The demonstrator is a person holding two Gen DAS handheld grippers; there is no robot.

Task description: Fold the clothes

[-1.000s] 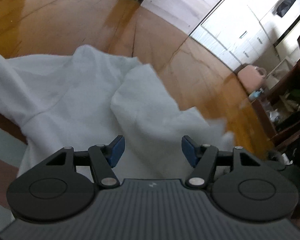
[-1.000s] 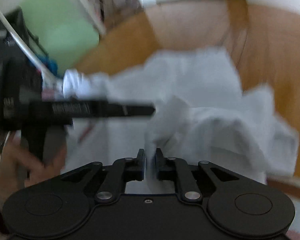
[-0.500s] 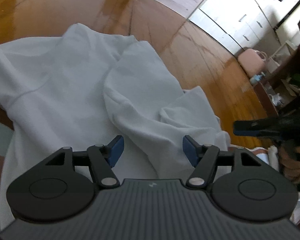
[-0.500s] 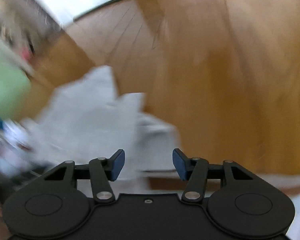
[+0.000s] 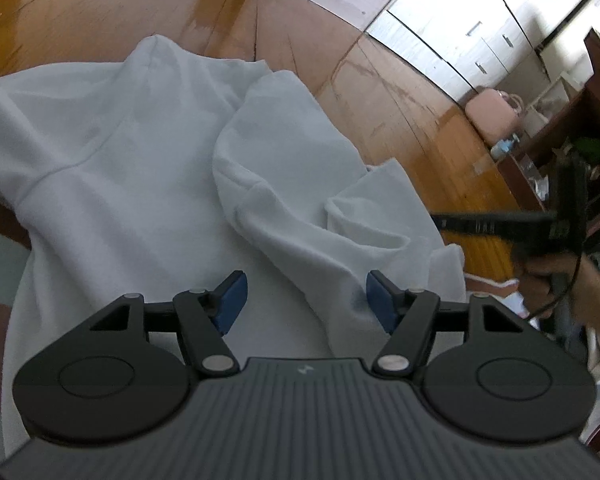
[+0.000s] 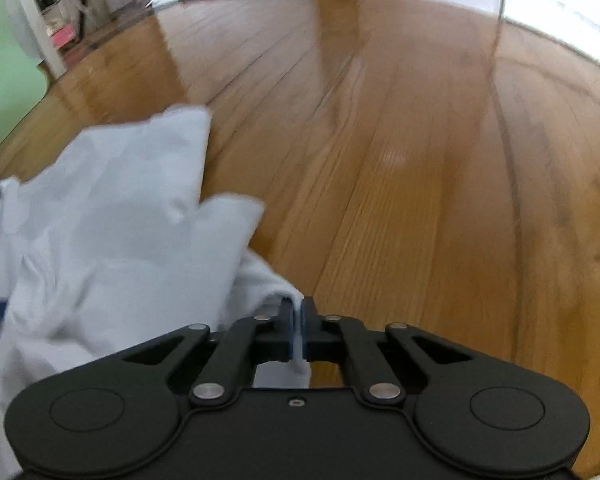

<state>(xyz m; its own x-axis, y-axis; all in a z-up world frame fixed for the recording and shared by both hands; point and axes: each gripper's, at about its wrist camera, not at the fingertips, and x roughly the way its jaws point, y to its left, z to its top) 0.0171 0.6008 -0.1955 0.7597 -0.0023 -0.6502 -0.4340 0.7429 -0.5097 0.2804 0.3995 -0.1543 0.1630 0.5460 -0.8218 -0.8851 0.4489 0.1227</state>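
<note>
A: Where's the white sweatshirt [image 5: 112,184]?
B: Spread rumpled on the wood floor [image 6: 400,152], one sleeve [image 5: 284,200] flopped across the body.
A: L gripper [image 5: 303,299]?
B: Jaws wide apart, hovering over the fabric, nothing btwn them.
A: R gripper [image 6: 297,326]?
B: Clamped tight on a bit of the sweatshirt's edge, at the garment's right side. Person's hand [image 5: 552,280] on its handle.
</note>
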